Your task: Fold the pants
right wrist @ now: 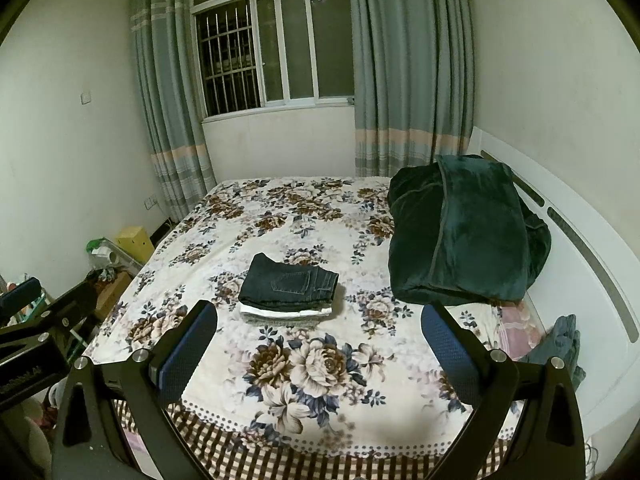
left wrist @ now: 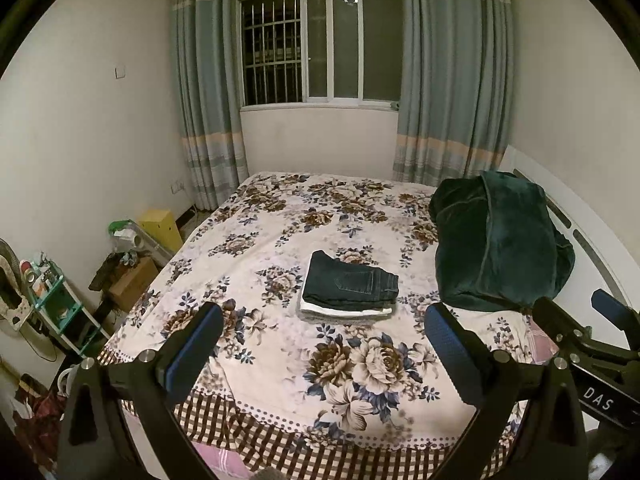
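Dark denim pants lie folded into a neat rectangle on top of a folded white garment, in the middle of the floral bedspread. The stack also shows in the right wrist view: the pants on the white garment. My left gripper is open and empty, held above the near end of the bed, well short of the stack. My right gripper is open and empty, at a similar height and distance. The right gripper's body shows at the left view's right edge.
A bulky dark green blanket lies at the bed's right side by the white headboard. Left of the bed stand a yellow box, a cardboard box and a green rack. Curtains and a window are behind.
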The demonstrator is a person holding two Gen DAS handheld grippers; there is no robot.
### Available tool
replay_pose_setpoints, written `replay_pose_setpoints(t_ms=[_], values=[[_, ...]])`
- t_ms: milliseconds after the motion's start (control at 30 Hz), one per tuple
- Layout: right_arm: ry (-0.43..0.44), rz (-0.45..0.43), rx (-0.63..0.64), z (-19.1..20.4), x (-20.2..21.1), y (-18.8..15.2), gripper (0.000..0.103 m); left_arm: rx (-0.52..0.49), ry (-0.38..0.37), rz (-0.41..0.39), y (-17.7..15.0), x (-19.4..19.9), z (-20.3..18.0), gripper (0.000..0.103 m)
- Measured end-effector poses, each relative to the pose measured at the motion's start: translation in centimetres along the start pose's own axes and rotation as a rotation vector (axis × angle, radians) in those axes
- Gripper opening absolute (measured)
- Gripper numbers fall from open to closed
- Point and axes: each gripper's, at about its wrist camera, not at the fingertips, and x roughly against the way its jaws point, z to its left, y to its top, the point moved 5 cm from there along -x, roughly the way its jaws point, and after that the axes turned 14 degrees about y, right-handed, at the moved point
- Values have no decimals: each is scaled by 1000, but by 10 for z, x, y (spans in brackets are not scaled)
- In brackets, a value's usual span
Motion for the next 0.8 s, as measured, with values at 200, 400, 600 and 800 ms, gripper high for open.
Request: replay_pose_setpoints(t_ms=[200,400,600,800], values=[[-2,1,-4,-1,2,-3,103,4,4,1,-1,1,0,103],[-6,2,-7,1,4,-9,103,0,10,-2,5,6,2,103],[-7,1,-7,1,5,-11,103,1,11,-4,4,7,2,103],[-10,0,-11,2,6,-12,103,2,15,1,5,6,4,103]])
